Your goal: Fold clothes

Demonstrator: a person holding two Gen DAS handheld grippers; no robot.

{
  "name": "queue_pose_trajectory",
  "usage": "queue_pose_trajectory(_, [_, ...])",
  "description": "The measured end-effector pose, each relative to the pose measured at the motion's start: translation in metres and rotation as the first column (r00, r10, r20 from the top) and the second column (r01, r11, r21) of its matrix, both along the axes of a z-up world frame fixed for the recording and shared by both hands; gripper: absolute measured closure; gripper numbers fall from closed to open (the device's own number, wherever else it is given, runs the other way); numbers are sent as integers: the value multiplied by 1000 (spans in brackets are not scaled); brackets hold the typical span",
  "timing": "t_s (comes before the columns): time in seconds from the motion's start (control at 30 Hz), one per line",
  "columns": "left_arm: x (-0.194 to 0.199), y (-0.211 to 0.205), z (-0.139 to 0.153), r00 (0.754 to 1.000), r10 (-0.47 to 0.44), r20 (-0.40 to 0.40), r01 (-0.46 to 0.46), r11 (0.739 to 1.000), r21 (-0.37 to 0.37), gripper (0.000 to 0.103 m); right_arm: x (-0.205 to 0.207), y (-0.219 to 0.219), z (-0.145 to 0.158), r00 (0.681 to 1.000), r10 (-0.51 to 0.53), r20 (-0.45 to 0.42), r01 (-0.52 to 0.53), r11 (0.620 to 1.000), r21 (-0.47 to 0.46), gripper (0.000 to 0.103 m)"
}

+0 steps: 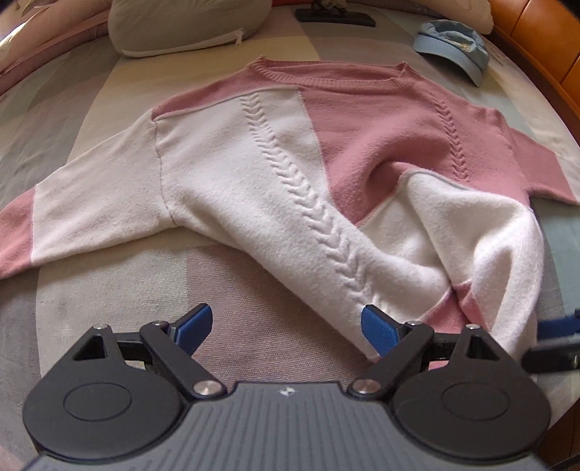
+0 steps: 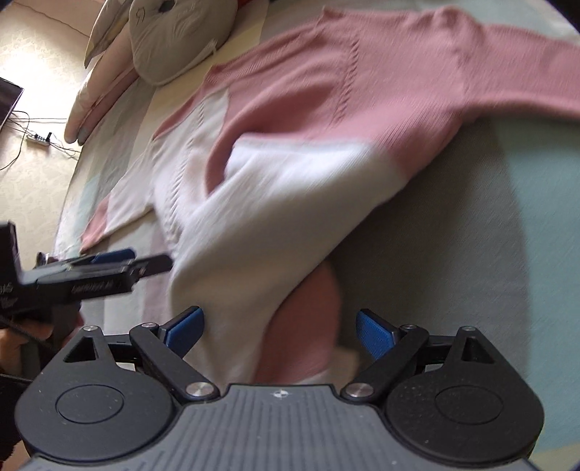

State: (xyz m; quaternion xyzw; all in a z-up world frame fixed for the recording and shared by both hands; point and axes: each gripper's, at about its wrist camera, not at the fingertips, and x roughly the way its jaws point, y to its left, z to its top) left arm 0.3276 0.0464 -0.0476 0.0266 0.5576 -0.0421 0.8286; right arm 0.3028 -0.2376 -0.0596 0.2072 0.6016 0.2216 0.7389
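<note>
Only the left view shows the cap (image 1: 455, 47); both hand-held grippers (image 1: 290, 331) (image 2: 279, 333) gape empty at the sweater (image 1: 290, 163).

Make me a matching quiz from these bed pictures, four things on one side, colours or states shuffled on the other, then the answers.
Things:
1. sweater
2. cap
3. pillow
4. left gripper

Descriptions:
A. light blue
B. jaws open
C. pink and white
D. grey-beige, with a zip

Pairs: 1-C, 2-A, 3-D, 4-B
</note>
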Motion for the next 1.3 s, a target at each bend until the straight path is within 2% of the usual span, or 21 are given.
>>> queue_pose_trajectory(0.13, [-1, 2, -2, 1000, 22, 14, -22, 1000, 8, 14, -11, 22, -2, 1000, 25, -5, -25, 999, -27, 3])
queue_pose_trajectory(0.37, [-5, 7, -4, 996, 77, 37, -76, 997, -31, 14, -4, 45, 11, 999, 40, -9, -41, 998, -43, 2])
queue_pose_trajectory(0.5, [-9, 12, -3, 996, 75, 45, -74, 997, -34, 14, -2, 59, 23, 995, 96, 12, -95, 993, -64, 2])
queue_pose_trajectory(0.63, [-10, 19, -1, 996, 67, 61, -66, 998, -23, 14, 1, 66, 31, 996, 89, 15, -89, 995, -55, 2])
queue_pose_trajectory(0.97, [2, 27, 6, 994, 47, 96, -41, 997, -66, 14, 0, 94, 48, 993, 119, 22, -118, 992, -40, 0])
queue_pose_trajectory(1.13, [2, 17, 7, 995, 8, 95, -1, 997, -75, 14, -20, 90, 41, 987, 162, -18, -163, 984, -70, 0])
queue_pose_trajectory(1.3, [-6, 8, 5, 996, 9, 92, -5, 999, -48, 14, -26, 63, 34, 990, 144, -2, -144, 985, -91, 0])
